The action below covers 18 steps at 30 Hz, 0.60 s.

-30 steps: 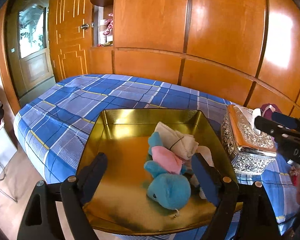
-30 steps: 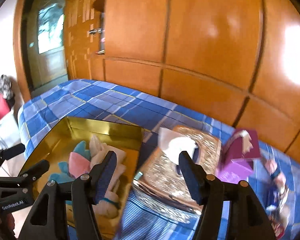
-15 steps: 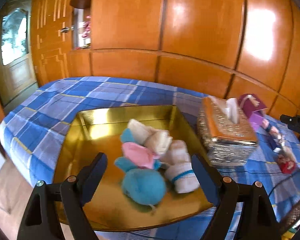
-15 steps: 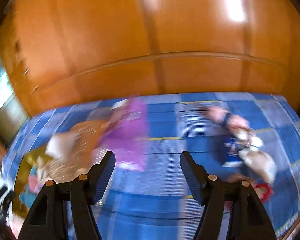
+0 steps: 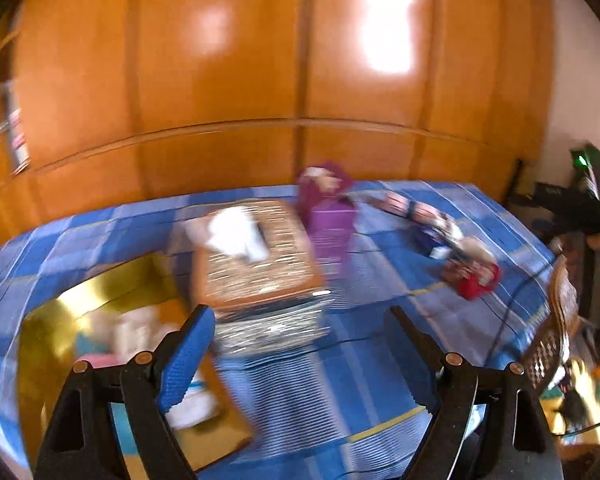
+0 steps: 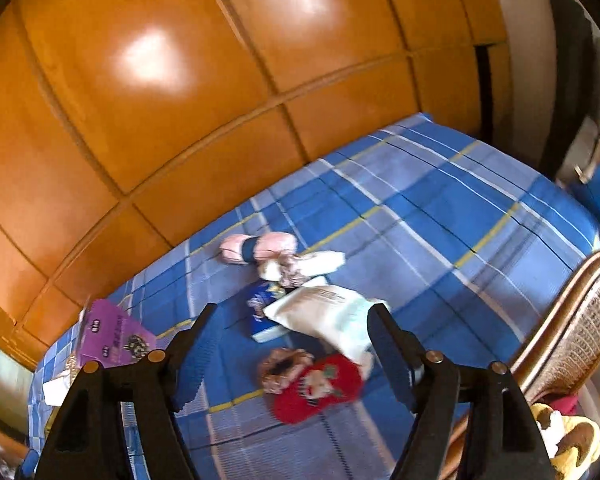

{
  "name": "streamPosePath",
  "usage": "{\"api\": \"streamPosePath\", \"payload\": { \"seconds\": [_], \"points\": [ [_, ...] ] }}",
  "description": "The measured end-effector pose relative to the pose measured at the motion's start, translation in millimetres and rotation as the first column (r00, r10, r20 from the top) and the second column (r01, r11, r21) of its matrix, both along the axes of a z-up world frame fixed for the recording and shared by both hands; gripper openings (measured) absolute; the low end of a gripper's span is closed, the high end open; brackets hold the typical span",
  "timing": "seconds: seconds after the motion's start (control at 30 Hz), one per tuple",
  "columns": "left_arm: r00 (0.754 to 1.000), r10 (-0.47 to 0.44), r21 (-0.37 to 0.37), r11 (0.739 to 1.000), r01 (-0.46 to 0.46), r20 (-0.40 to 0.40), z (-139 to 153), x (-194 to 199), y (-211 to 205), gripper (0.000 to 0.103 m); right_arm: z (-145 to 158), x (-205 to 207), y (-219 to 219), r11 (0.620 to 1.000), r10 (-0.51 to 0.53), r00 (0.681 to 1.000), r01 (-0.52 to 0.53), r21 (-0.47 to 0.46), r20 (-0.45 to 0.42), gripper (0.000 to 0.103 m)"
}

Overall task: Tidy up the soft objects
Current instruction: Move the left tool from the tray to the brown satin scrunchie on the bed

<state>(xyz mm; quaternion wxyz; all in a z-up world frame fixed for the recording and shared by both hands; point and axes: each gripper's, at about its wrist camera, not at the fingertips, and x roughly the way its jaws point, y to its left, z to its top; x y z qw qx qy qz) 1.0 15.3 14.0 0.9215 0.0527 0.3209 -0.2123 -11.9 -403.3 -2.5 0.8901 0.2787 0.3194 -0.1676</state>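
In the right wrist view, soft items lie in a loose pile on the blue plaid bed: a red Santa sock (image 6: 318, 386), a pink rolled sock pair (image 6: 258, 247), a pale cloth packet (image 6: 328, 314) and a brown scrunchie (image 6: 286, 364). My right gripper (image 6: 294, 344) is open and empty above the pile. In the blurred left wrist view, my left gripper (image 5: 300, 344) is open and empty over the bed, beside the gold tray (image 5: 96, 292) that holds blurred soft toys. The pile also shows in the left wrist view (image 5: 472, 276).
A silver tissue box (image 5: 256, 264) stands right of the tray, with a purple box (image 5: 328, 216) behind it; the purple box also shows in the right wrist view (image 6: 114, 334). A small blue box (image 6: 262, 308) lies in the pile. A wicker chair (image 6: 576, 320) stands at the bed's right edge. Wooden wall panels line the back.
Both grippers have swung right along the bed. The left view has moved off the tray toward the tissue box. The right view has moved from the tissue box to the sock pile.
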Motion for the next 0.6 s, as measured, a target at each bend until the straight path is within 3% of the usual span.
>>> {"api": "streamPosePath", "payload": {
  "seconds": [0.17, 0.27, 0.37, 0.5, 0.6],
  "points": [
    [0.98, -0.195, 0.063, 0.978, 0.197, -0.037, -7.9, 16.1, -71.4, 0.082, -8.9, -9.5, -10.3, 1.0, 0.009, 1.0, -0.009, 0.021, 0.004, 0.075],
    [0.963, -0.264, 0.112, 0.957, 0.268, -0.051, -17.4, 25.9, -110.5, 0.082, -9.5, -11.9, -13.1, 0.999, 0.032, 0.999, -0.033, 0.027, 0.02, 0.075],
    [0.94, -0.332, 0.11, 0.934, 0.34, -0.082, -29.1, 37.6, -143.3, 0.082, -8.3, -14.5, -16.7, 0.998, 0.051, 0.998, -0.051, 0.022, 0.028, 0.075],
    [0.906, -0.392, 0.117, 0.904, 0.411, -0.156, -51.2, 58.3, -185.2, 0.067, -8.9, -15.8, -20.8, 0.996, 0.084, 0.996, -0.085, 0.023, 0.029, 0.075],
    [0.89, -0.396, 0.096, 0.9, 0.424, -0.224, -65.7, 77.3, -214.3, 0.061, -12.3, -13.5, -21.4, 0.994, 0.109, 0.994, -0.11, 0.015, 0.017, 0.075]
  ]
}}
